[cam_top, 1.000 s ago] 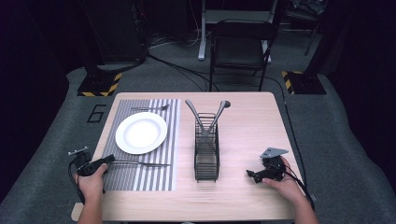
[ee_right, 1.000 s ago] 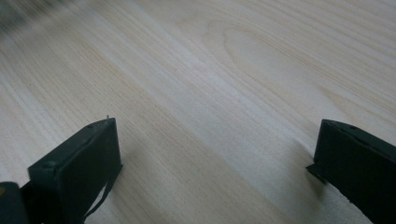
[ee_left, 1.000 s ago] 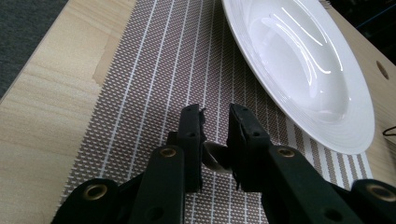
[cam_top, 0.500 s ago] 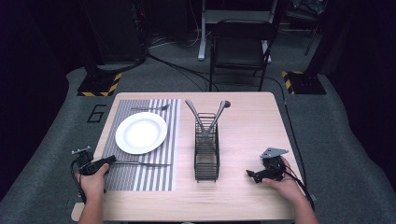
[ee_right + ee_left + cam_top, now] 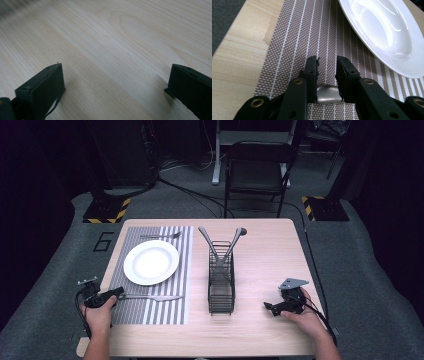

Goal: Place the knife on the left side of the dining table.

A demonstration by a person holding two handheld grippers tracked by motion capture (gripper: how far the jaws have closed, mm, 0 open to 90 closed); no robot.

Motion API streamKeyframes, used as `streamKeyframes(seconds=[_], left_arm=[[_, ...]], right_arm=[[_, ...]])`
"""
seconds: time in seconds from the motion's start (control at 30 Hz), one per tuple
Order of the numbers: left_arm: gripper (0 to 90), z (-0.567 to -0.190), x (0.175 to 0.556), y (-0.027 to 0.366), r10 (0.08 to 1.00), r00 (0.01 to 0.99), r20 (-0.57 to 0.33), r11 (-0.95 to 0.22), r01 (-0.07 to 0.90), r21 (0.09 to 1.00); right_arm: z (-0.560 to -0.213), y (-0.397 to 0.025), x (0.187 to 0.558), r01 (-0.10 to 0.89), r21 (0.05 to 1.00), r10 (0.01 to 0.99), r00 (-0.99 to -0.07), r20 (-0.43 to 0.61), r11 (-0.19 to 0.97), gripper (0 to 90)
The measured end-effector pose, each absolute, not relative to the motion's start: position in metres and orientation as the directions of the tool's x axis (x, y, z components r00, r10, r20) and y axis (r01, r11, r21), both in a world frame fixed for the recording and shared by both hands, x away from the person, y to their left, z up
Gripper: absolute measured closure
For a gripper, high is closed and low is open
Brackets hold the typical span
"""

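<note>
Steel glints between the jaws of the left gripper (image 5: 327, 65): in its own view the rounded end of a knife handle (image 5: 327, 94) sits in the gap, and the jaws stand narrow on either side of it, close against the metal though whether they pinch it or merely bracket it I cannot tell. Across the last second the high view reads almost the same; the knife (image 5: 150, 297) lies flat on the striped placemat (image 5: 160, 312) just below the white plate (image 5: 151, 262), its handle end at the left gripper (image 5: 114, 294), and the left hand (image 5: 99, 312) has shifted only slightly, if at all. So little has changed, and my judgement is that the knife has just been laid down, or is just about to be lifted; nothing here settles which.

A fork (image 5: 161, 236) lies across the mat beyond the plate; the black wire caddy (image 5: 221, 282) stands mid-table with two utensils (image 5: 224, 242) leaning out of it. On the bare wooden table (image 5: 270, 255) to the right, the right gripper (image 5: 274, 308) rests low with its jaws wide apart and holding nothing, only wood grain (image 5: 117, 50) between them; it has stayed put throughout.
</note>
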State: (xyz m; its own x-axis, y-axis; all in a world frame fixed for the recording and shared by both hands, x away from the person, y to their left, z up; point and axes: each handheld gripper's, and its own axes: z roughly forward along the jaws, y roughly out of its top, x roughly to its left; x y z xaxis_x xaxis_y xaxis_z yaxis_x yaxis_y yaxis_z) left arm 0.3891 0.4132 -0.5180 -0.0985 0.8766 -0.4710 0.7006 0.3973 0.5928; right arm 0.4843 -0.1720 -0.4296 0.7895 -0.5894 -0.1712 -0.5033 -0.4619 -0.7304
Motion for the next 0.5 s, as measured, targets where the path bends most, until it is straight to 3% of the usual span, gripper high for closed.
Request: streamKeyframes(seconds=[0.27,0.5], left_arm=[[66.5,-0.514,0.387,0.413,0.882,-0.097,-0.462,0.397,0.681,0.615],[58.8,-0.502,0.383,0.406,0.905,-0.026,-0.425,0.334,0.663,0.670]], right_arm=[[-0.430,-0.172,0.484,-0.503,-0.731,-0.589,0.790,-0.171,-0.462,0.0],[-0.430,-0.172,0.484,-0.503,-0.730,-0.589,0.790,-0.171,-0.462,0.0]])
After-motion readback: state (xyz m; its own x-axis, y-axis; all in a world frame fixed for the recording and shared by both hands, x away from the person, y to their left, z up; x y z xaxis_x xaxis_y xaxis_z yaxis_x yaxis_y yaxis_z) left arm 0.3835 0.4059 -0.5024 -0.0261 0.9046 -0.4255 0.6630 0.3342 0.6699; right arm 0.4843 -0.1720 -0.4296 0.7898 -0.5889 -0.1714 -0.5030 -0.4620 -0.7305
